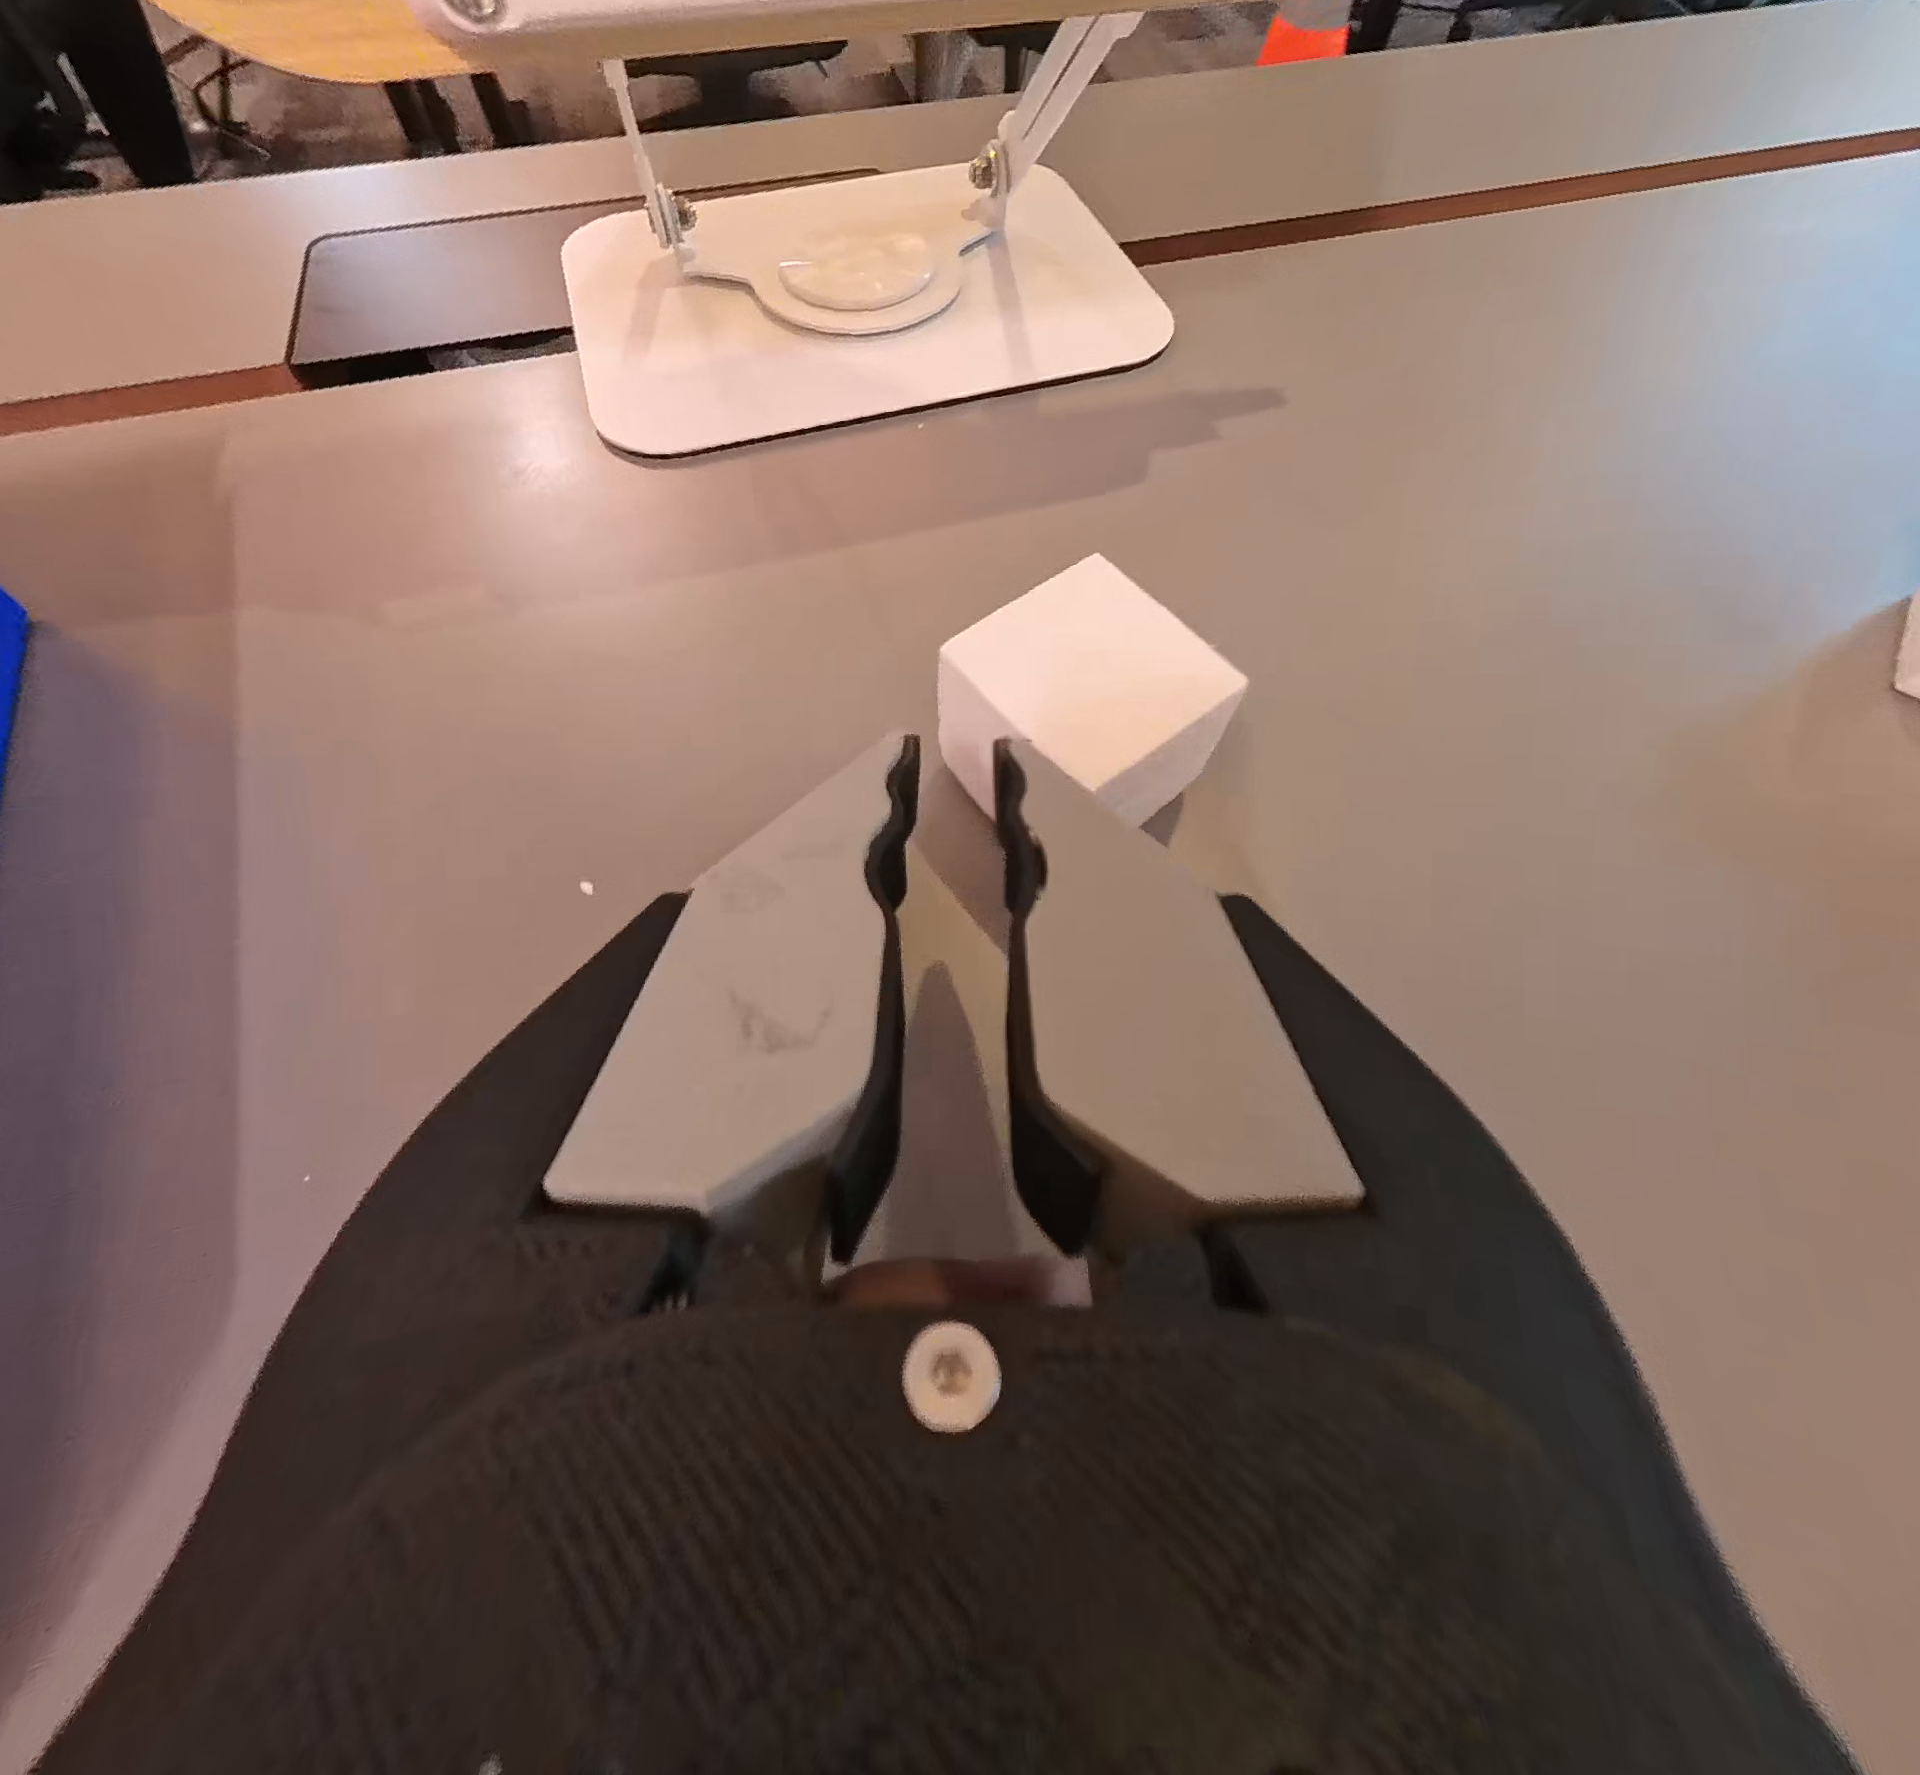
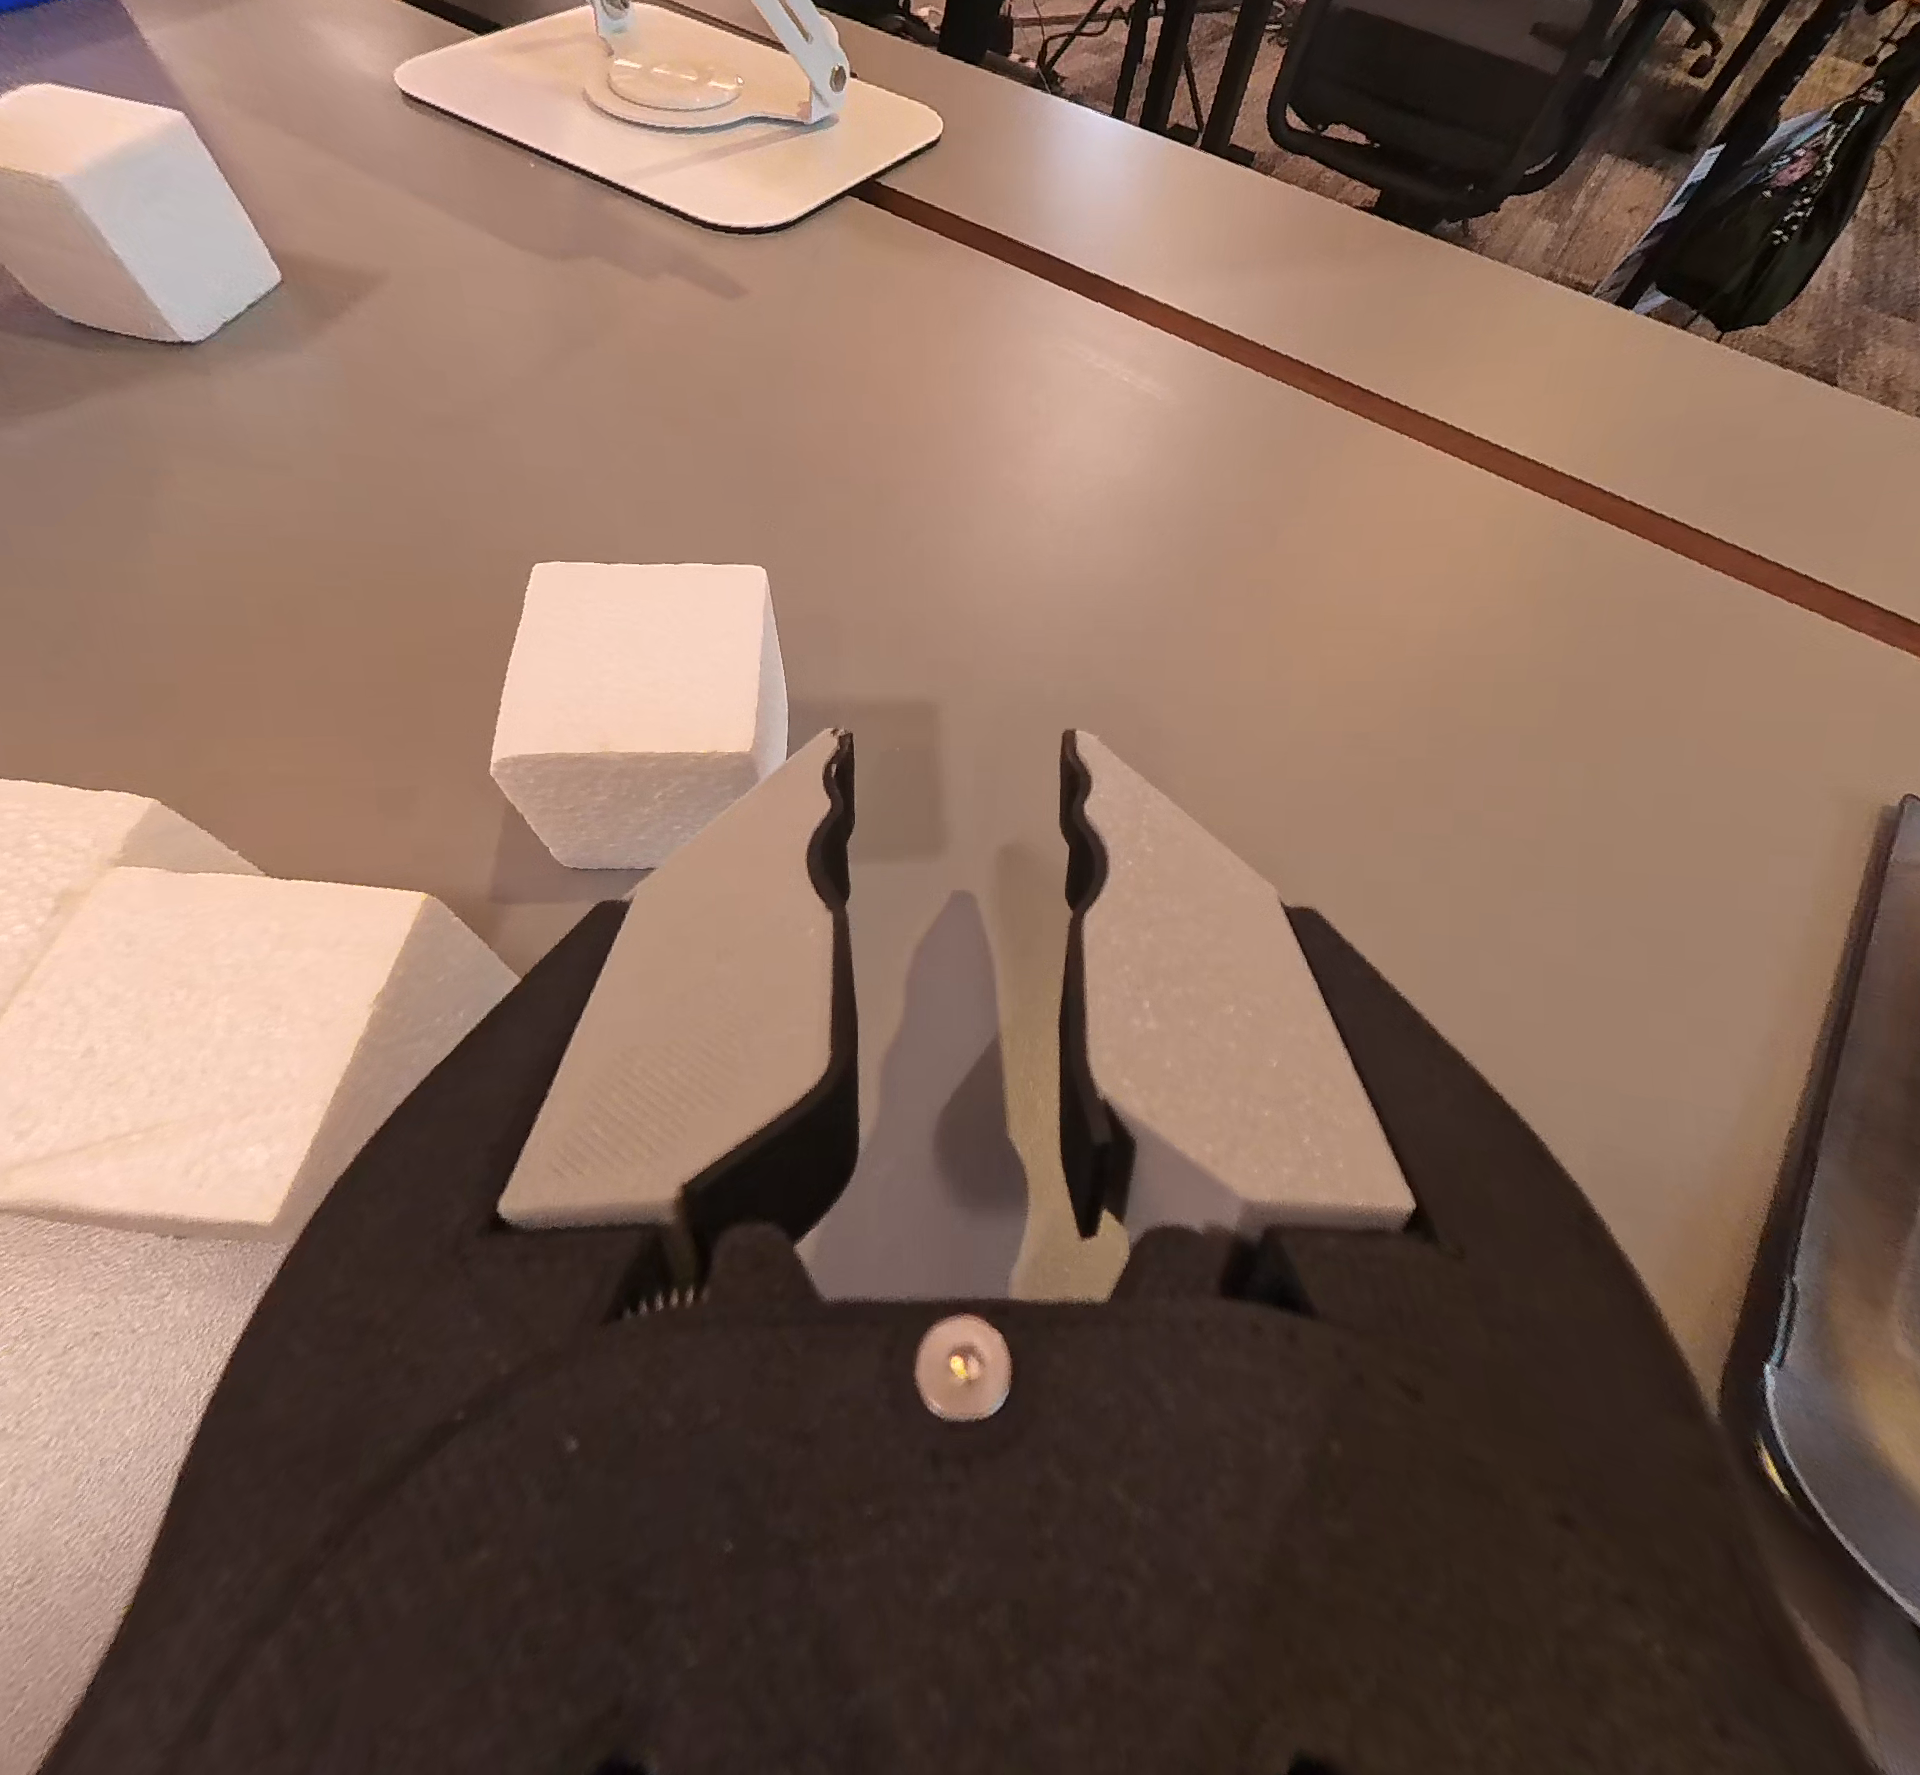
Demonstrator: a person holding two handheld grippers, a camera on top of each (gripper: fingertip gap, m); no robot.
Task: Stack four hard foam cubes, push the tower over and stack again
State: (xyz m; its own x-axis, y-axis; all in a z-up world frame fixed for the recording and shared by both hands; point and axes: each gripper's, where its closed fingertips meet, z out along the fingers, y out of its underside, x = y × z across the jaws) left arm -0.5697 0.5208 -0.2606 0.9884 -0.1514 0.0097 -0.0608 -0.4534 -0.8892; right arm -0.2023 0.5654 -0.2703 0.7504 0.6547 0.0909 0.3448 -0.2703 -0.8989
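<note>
In the left wrist view one white foam cube (image 1: 1091,676) sits on the grey table (image 1: 1507,582), just beyond my left gripper (image 1: 956,754). The jaws are empty with only a narrow gap, and the right fingertip overlaps the cube's near edge. In the right wrist view my right gripper (image 2: 956,749) is open and empty above the table. A foam cube (image 2: 639,697) stands just left of its left fingertip. Two more cubes (image 2: 208,1029) (image 2: 52,852) lie side by side at the lower left. Another cube (image 2: 125,208) sits far left.
A white stand's flat base (image 1: 862,312) (image 2: 675,115) rests at the table's back by a brown seam. A blue object (image 1: 10,655) is at the left edge. A dark shiny tray-like thing (image 2: 1849,1206) lies at the right. Chairs stand beyond the table. Spacing between my two grippers at the tips: around 35 cm.
</note>
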